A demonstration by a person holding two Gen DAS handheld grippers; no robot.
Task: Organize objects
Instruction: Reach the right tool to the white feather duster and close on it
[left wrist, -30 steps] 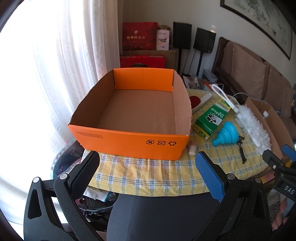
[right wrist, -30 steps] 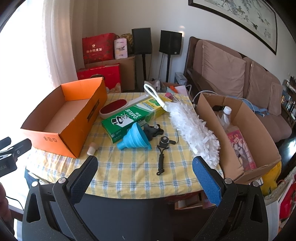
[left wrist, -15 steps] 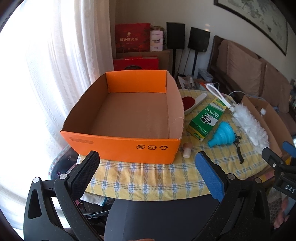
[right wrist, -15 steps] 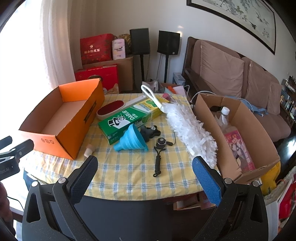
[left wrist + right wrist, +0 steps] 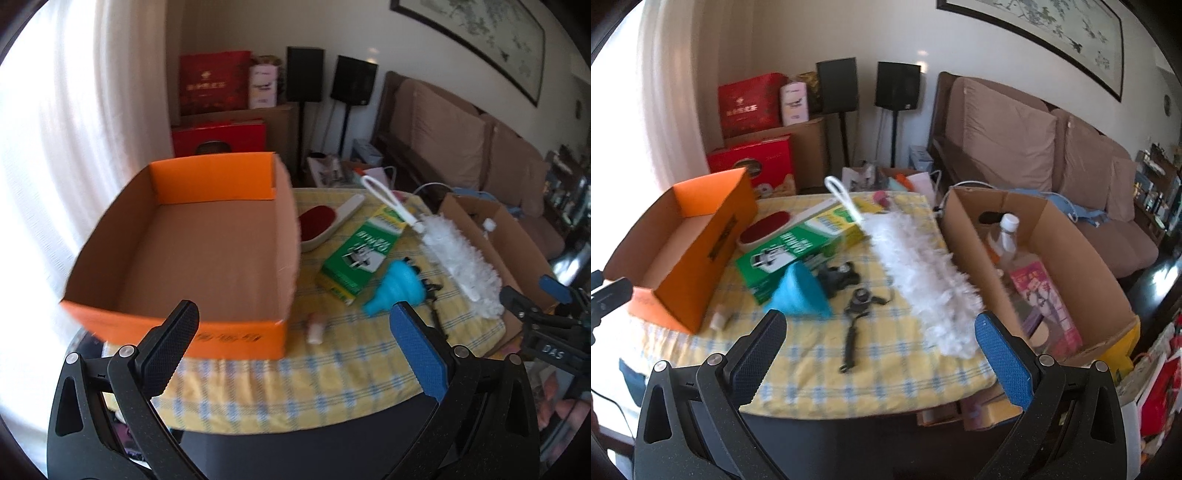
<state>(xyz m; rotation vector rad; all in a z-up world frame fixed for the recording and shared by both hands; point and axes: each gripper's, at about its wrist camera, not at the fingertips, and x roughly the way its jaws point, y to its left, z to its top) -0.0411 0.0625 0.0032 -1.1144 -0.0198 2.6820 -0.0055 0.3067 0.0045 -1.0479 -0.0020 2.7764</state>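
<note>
Where readable, "DARLIE" green box (image 5: 798,243)

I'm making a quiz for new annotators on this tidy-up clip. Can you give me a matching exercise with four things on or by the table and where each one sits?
Things:
1. funnel
2. duster
3. plastic bottle
4. orange box

Places:
A. inside the brown cardboard box at the table's right edge
B. far left of the table, open, nothing visible inside
C. lying diagonally across the tablecloth, its loop handle over the green carton
D. on its side just in front of the green carton

Pairs: 1-D, 2-C, 3-A, 4-B
</note>
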